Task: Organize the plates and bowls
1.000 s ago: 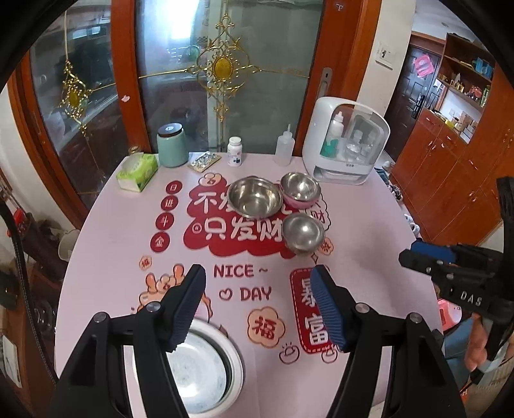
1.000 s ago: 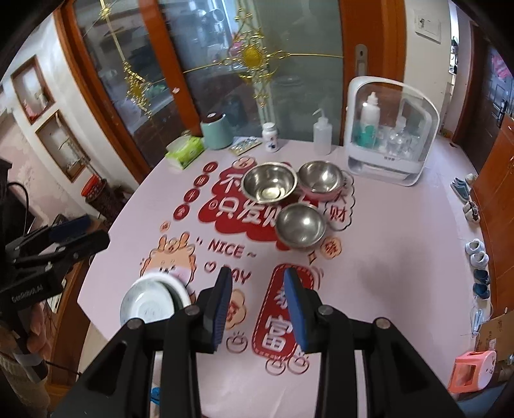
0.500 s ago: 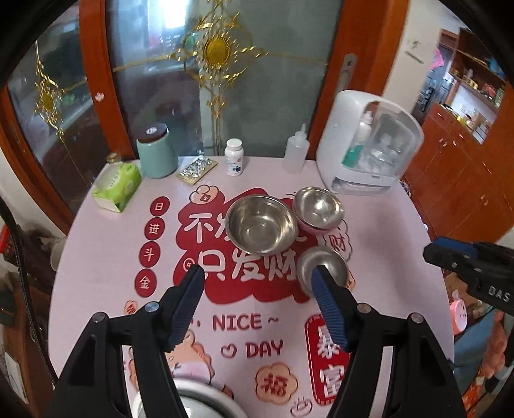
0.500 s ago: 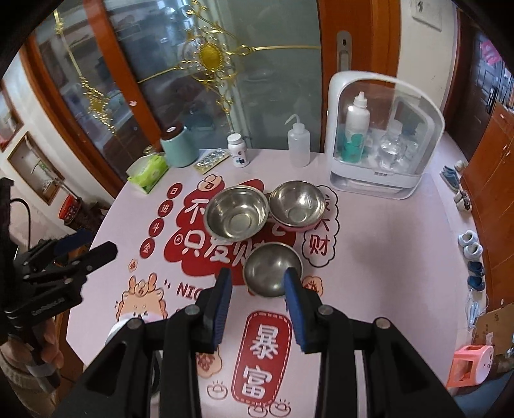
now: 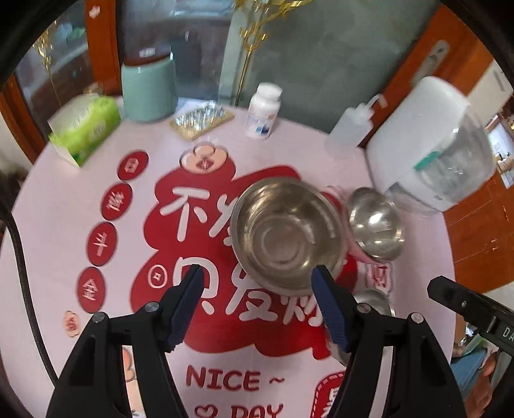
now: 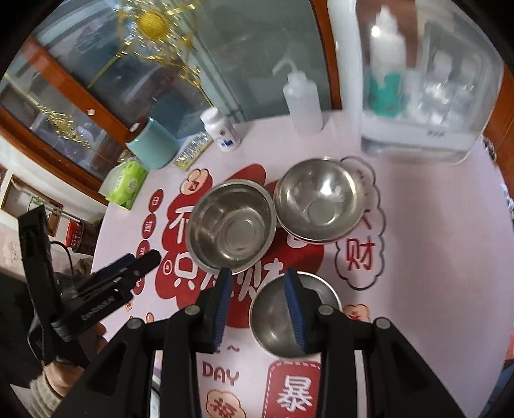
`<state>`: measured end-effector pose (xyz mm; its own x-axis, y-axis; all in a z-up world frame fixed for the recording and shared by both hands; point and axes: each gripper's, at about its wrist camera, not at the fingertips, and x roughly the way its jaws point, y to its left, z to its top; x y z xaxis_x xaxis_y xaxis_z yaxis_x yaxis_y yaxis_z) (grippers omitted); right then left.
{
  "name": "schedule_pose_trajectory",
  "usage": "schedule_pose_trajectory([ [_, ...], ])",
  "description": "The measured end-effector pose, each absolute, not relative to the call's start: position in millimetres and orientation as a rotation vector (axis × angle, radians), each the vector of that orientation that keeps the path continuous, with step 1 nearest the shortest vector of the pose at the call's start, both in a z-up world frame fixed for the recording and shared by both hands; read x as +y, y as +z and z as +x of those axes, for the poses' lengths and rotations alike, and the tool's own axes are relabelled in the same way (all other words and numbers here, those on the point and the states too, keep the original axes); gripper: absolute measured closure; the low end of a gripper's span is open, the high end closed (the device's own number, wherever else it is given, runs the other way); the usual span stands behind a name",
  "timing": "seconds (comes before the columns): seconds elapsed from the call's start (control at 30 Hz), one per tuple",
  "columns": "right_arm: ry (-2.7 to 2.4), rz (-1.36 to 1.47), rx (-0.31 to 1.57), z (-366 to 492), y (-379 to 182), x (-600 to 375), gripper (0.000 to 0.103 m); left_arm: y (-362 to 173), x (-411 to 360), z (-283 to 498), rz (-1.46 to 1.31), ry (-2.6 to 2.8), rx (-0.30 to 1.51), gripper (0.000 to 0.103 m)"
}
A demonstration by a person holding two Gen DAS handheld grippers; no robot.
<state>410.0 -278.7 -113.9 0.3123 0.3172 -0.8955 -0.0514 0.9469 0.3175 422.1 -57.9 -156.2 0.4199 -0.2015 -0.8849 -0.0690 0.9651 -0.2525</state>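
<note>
1. Left wrist view: left gripper hangs wide open and empty, just short of the big round steel bowl, probably sized to its rim.
2. Right wrist view: right gripper, narrower and empty, straddles the near-left rim of the small steel bowl just in front of the big bowl, looks like a rim pinch.

Beyond the round table with its pink printed cloth, ahead of the tongs, stands a wood-framed glass door with gold ornament; wooden cabinets stand right.
</note>
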Motion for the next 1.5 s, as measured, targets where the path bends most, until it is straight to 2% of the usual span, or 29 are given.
schedule_pose_trajectory([
  [0.23,0.255,0.324,1.303,432.4,-169.3,-267.8,0.069,-195.9,-56.7,442.6,-0.326,-0.083,1.171,0.037],
  [0.47,0.241,0.385,1.320,450.0,-200.4,-259.9,0.070,-223.4,-50.3,453.9,-0.384,-0.089,1.194,0.038],
  [0.63,0.230,0.406,1.333,459.7,-215.6,-252.9,0.070,-236.8,-46.5,458.5,-0.426,-0.098,1.205,0.046],
  [0.77,0.215,0.392,1.344,463.9,-226.3,-249.6,0.080,-243.9,-40.4,461.2,-0.479,-0.106,1.201,0.047],
  [0.83,0.210,0.392,1.355,464.7,-231.4,-249.9,0.087,-246.1,-39.1,462.9,-0.488,-0.111,1.202,0.052],
  [0.97,0.232,0.379,1.345,464.0,-230.4,-250.9,0.088,-252.8,-38.1,466.8,-0.490,-0.113,1.213,0.056],
  [1.03,0.240,0.361,1.344,463.5,-229.8,-249.5,0.088,-256.9,-35.9,466.9,-0.494,-0.115,1.223,0.064],
  [1.17,0.263,0.321,1.329,460.4,-226.2,-245.7,0.088,-260.2,-31.3,467.3,-0.504,-0.122,1.224,0.070],
  [1.33,0.282,0.280,1.300,456.4,-217.6,-239.8,0.089,-254.2,-26.8,462.8,-0.502,-0.133,1.217,0.089],
  [1.5,0.298,0.275,1.279,452.6,-207.7,-234.8,0.090,-244.4,-25.7,455.9,-0.467,-0.134,1.221,0.090],
])
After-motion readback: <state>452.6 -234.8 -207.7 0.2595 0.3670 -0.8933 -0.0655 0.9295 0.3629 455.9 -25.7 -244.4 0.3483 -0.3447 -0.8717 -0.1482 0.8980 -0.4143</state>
